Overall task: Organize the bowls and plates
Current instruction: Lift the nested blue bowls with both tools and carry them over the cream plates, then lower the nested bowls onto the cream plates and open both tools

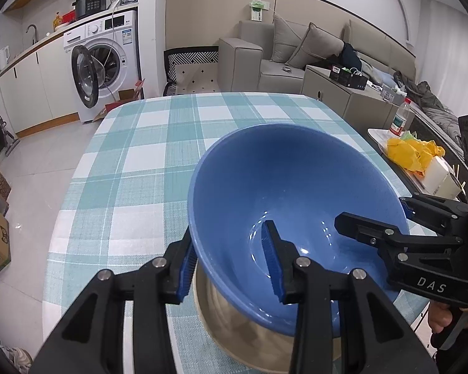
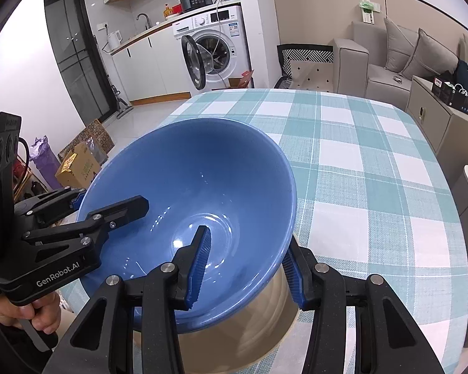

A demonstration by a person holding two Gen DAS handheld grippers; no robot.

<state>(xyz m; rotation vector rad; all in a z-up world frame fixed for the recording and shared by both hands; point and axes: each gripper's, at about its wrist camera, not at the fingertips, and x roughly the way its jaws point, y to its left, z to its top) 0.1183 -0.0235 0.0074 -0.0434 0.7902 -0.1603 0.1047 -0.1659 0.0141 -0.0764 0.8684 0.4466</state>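
Observation:
A large blue bowl [image 1: 296,180] [image 2: 202,162] hangs over a beige bowl [image 1: 249,336] [image 2: 249,327] near the front edge of the table with the teal-checked cloth [image 1: 134,162] [image 2: 374,162]. My left gripper [image 1: 229,265] [image 2: 110,201] is shut on the bowl's left wall, one pad inside and one outside. On the opposite wall my right gripper [image 2: 246,268] [image 1: 371,212] is shut the same way. The blue bowl hides most of the beige one. Whether the two bowls touch I cannot tell.
A low side table on the right carries a yellow bag [image 1: 411,152] and a plastic bottle [image 1: 401,118]. A grey sofa [image 1: 296,56] stands behind the table. Left of the table are cardboard boxes [image 2: 78,168] on the floor and a washing machine [image 1: 106,59] with its door open.

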